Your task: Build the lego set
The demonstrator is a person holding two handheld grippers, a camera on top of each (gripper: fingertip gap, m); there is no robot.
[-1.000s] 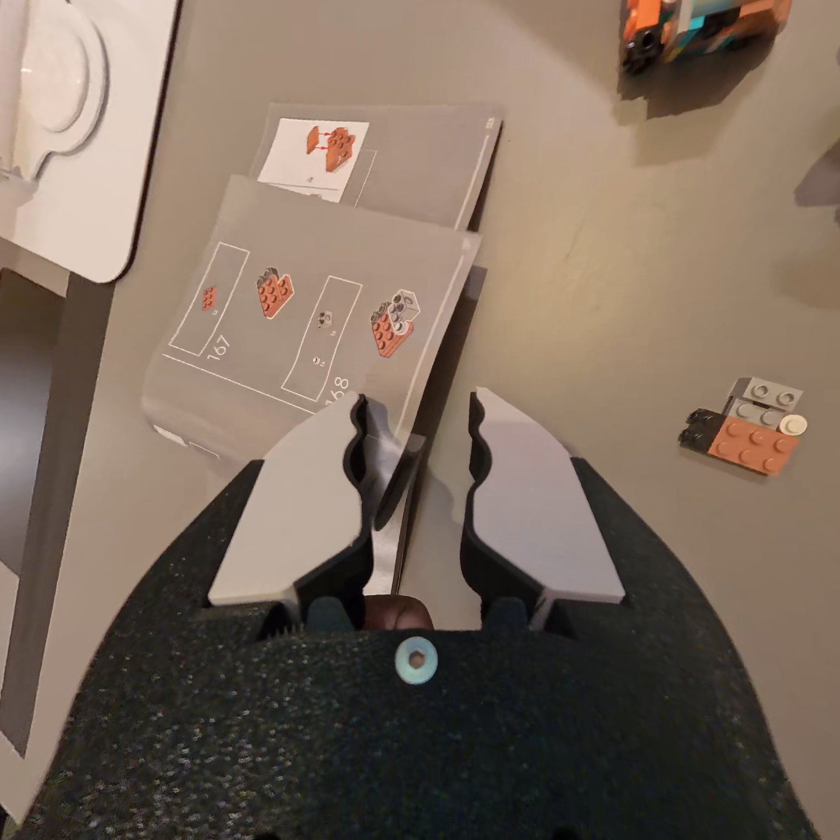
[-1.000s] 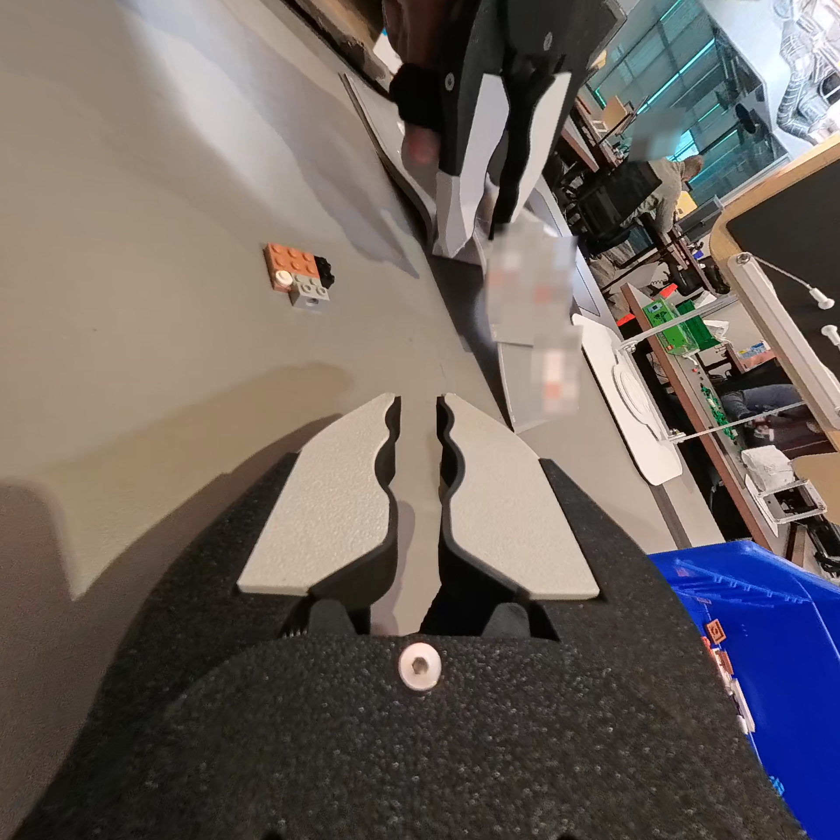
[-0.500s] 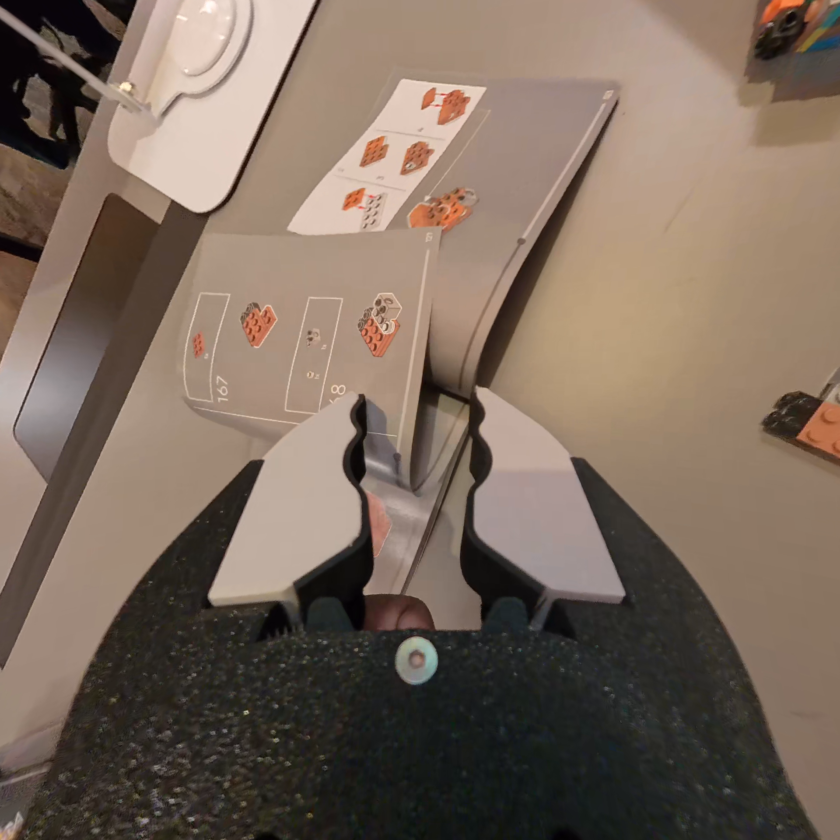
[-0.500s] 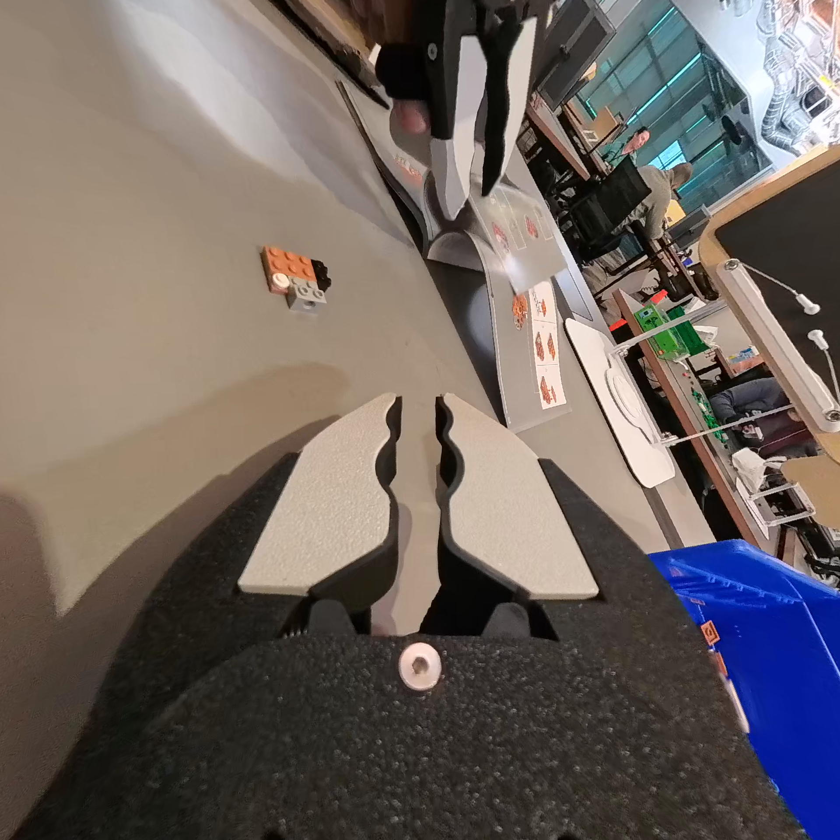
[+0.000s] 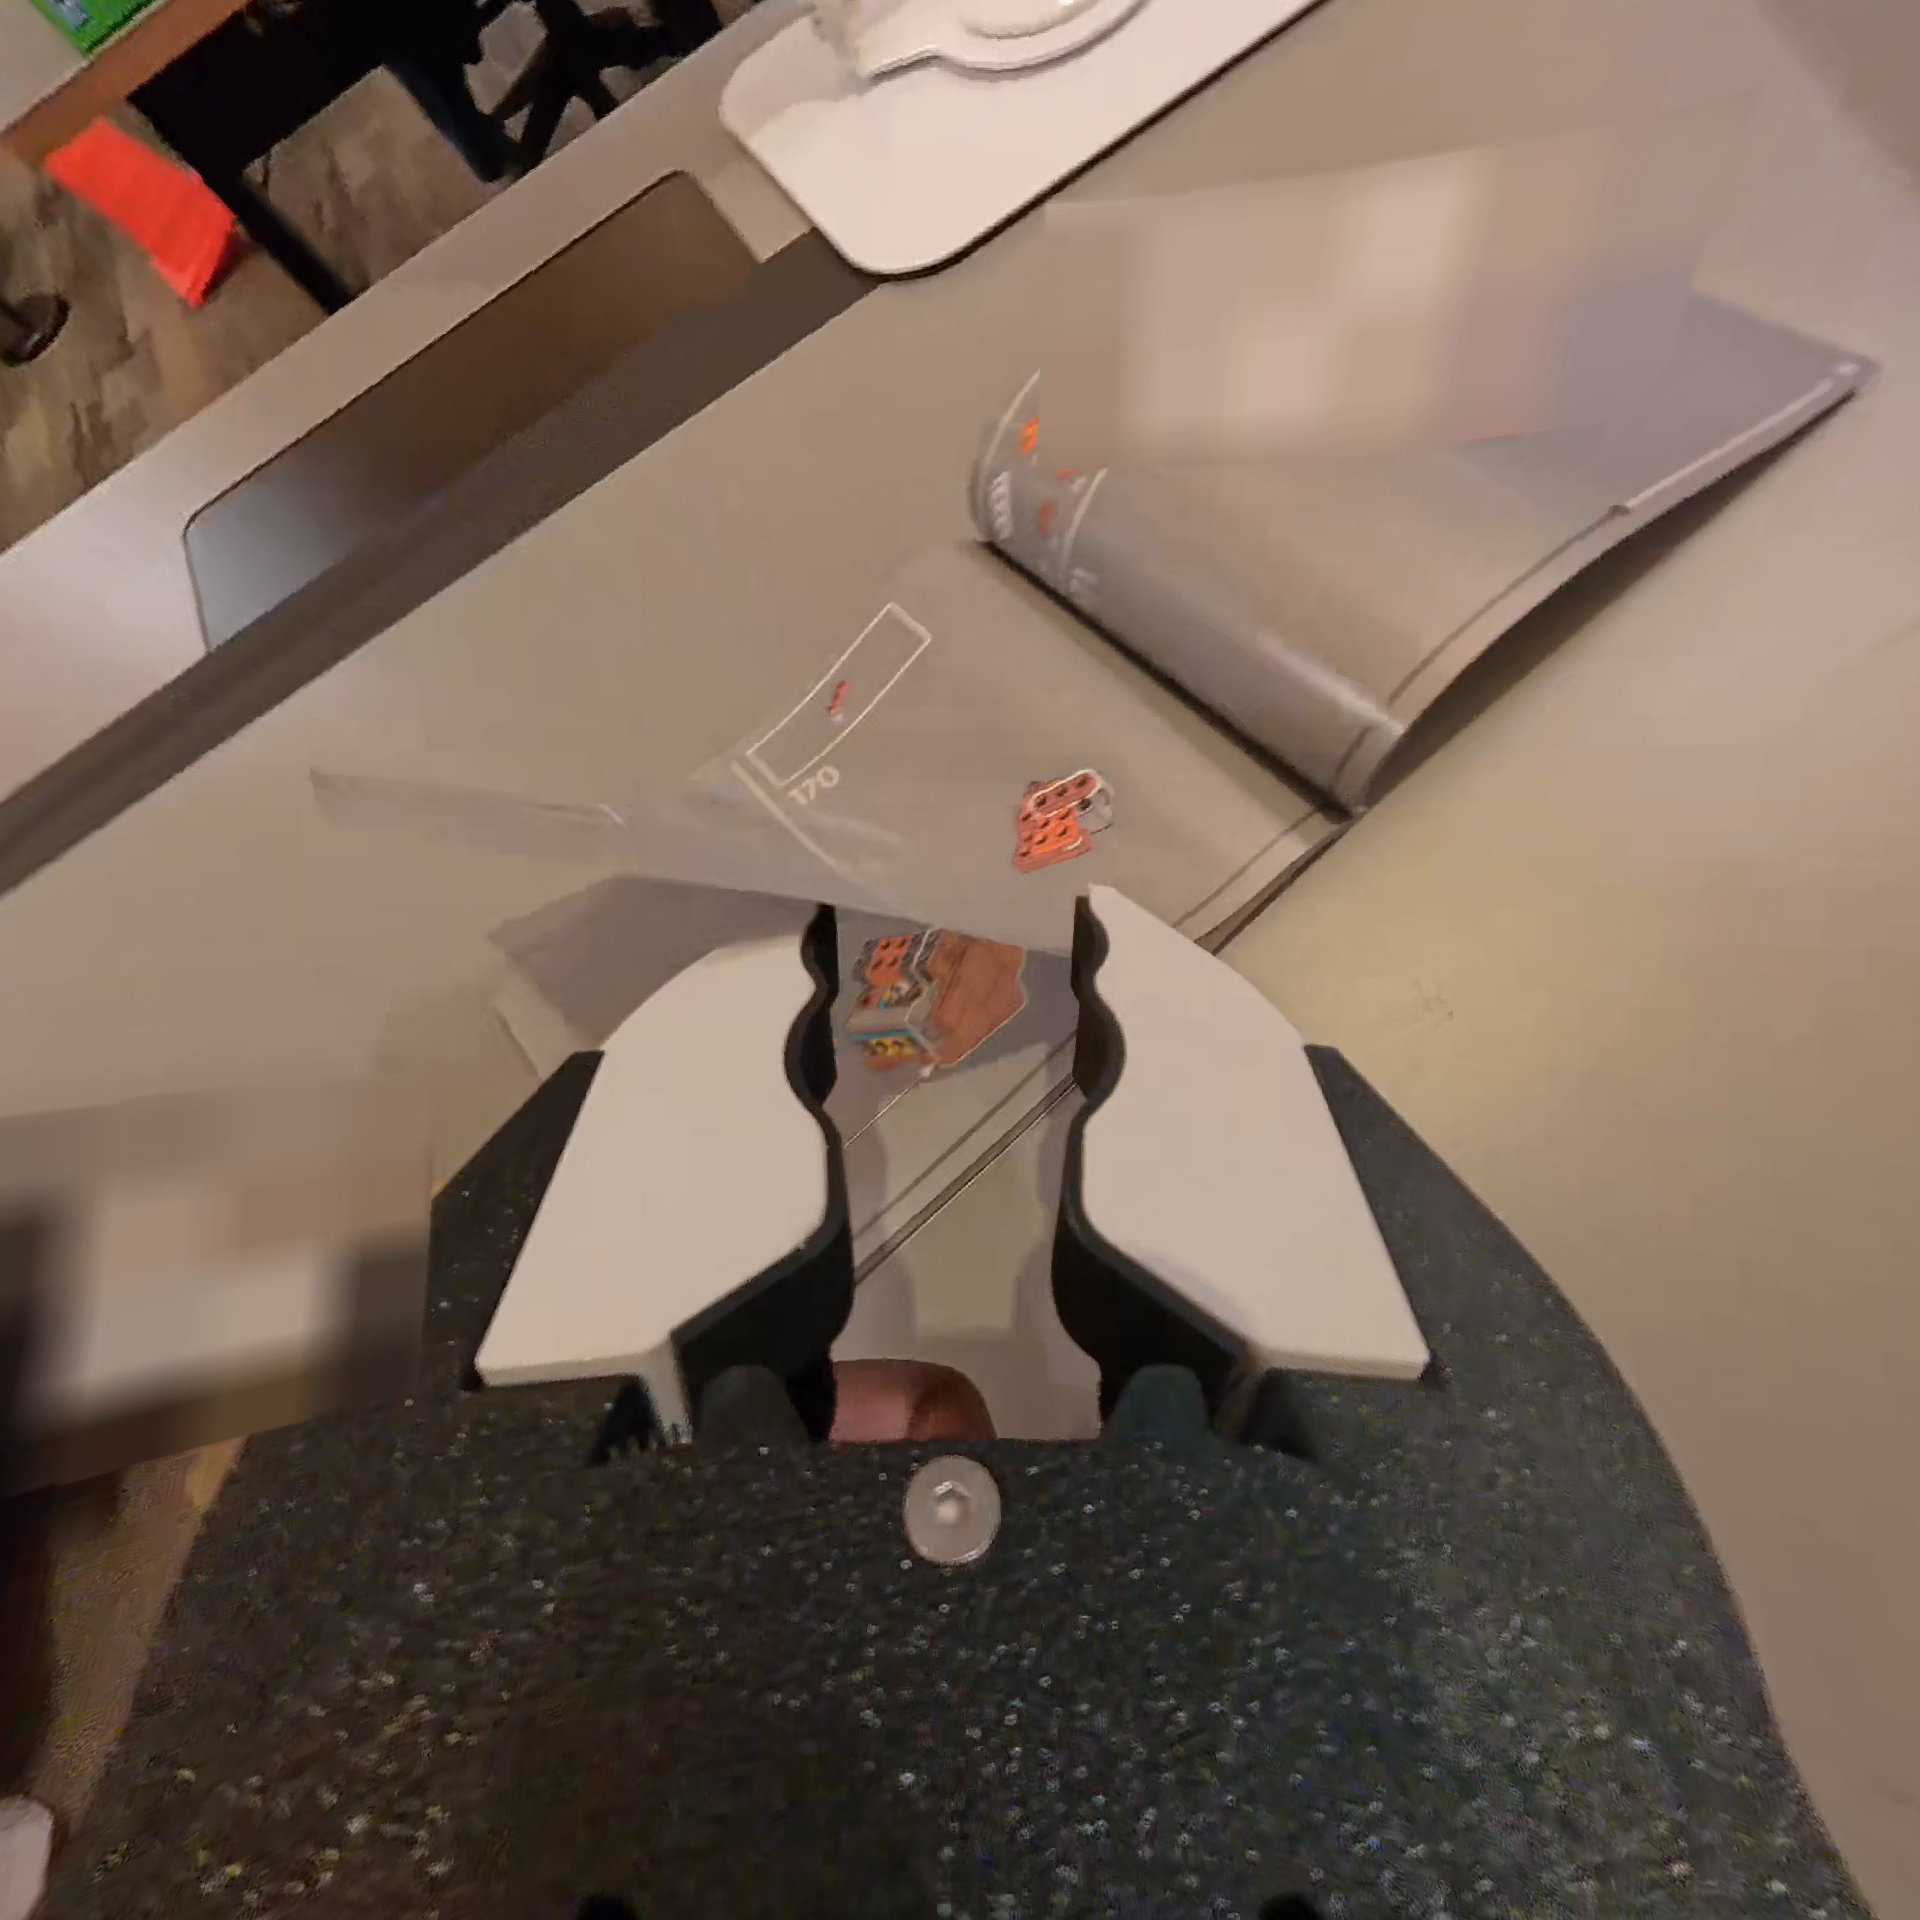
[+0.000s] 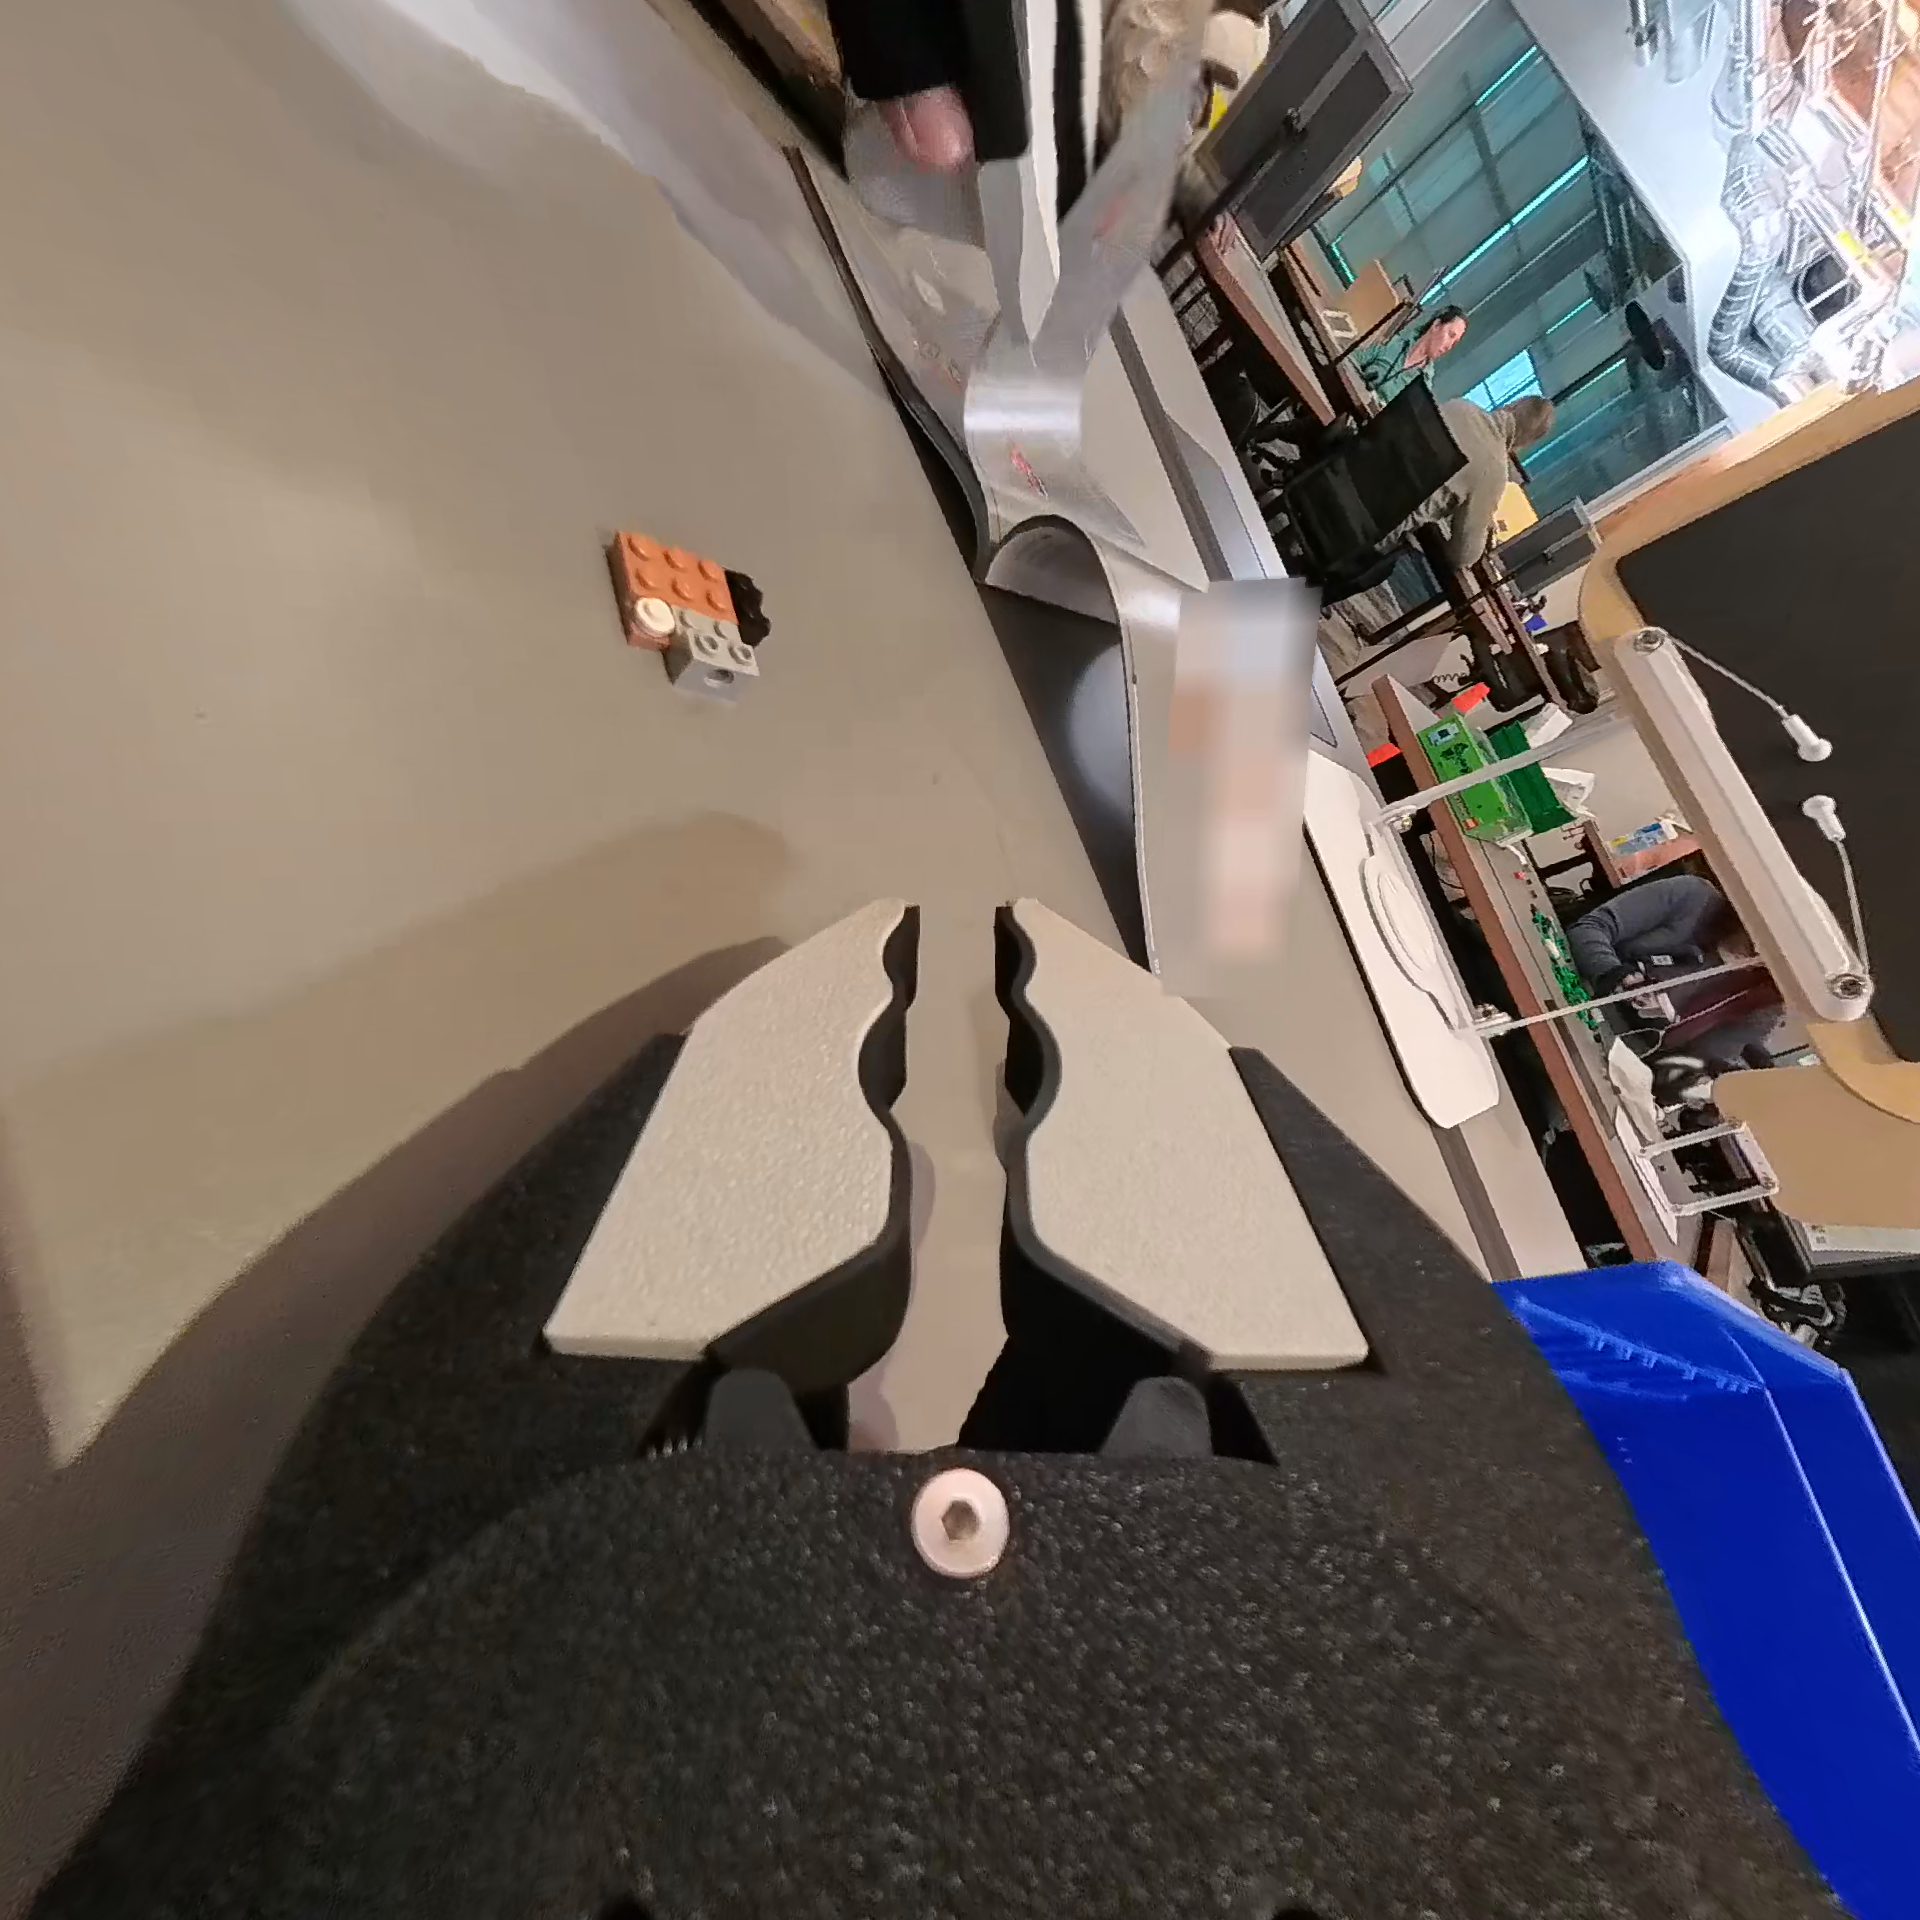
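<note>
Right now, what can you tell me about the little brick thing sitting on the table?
The small brick assembly looks like hard plastic. It has an orange studded plate, a light grey brick with a round hole in its side, a black piece at one end and a small white round stud. It lies flat on the grey table, studs up, beside the open instruction booklet but apart from it. Neither hand-held gripper touches it.

Left wrist view: close above the open instruction booklet [image 5: 1299,665], looking steeply down along its jaws. Right wrist view: low over the bench [image 6: 312,520], looking along it toward the room beyond. Both views share the booklet [image 6: 1049,457] and bench [image 5: 1558,987].
</note>
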